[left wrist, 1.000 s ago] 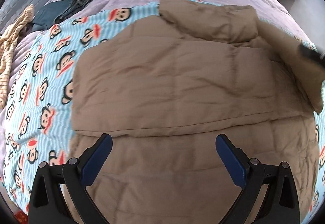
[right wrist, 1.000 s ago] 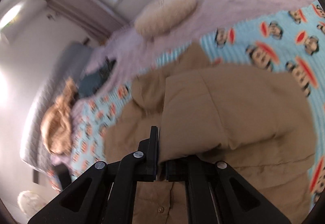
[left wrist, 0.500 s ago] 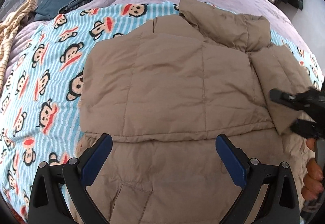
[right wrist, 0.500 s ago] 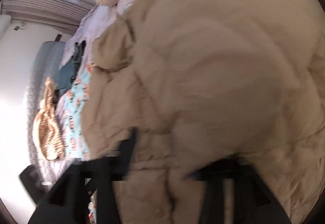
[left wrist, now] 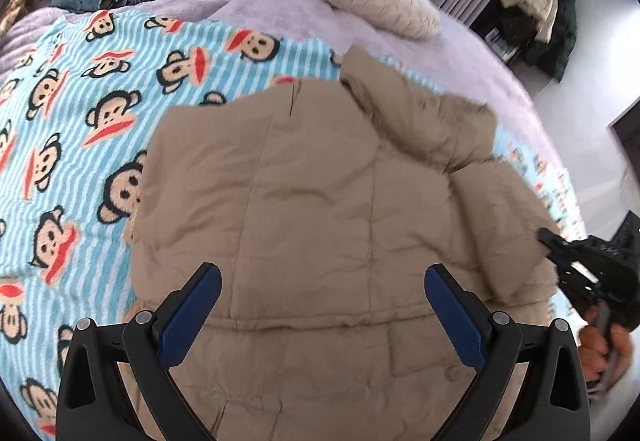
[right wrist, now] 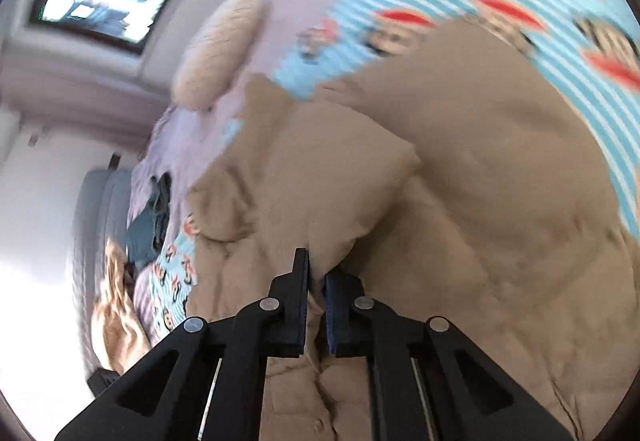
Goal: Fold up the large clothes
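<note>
Left wrist view
Jacket: a tan puffer jacket [left wrist: 320, 209] is spread on the monkey-print blanket [left wrist: 80, 89], its long axis running away from the camera toward the collar.
Left gripper [left wrist: 322, 315]: jaws are spread wide above the folded hem, nothing pinched.
Right gripper [left wrist: 554, 255]: seen at the jacket's right edge, the nearer tool to that sleeve.

Right wrist view
Right gripper [right wrist: 316, 281]: the jaws have just been closing and are pressed together on a fold of jacket cloth.
Sleeve: judged ready to be carried leftward across the body.
</note>
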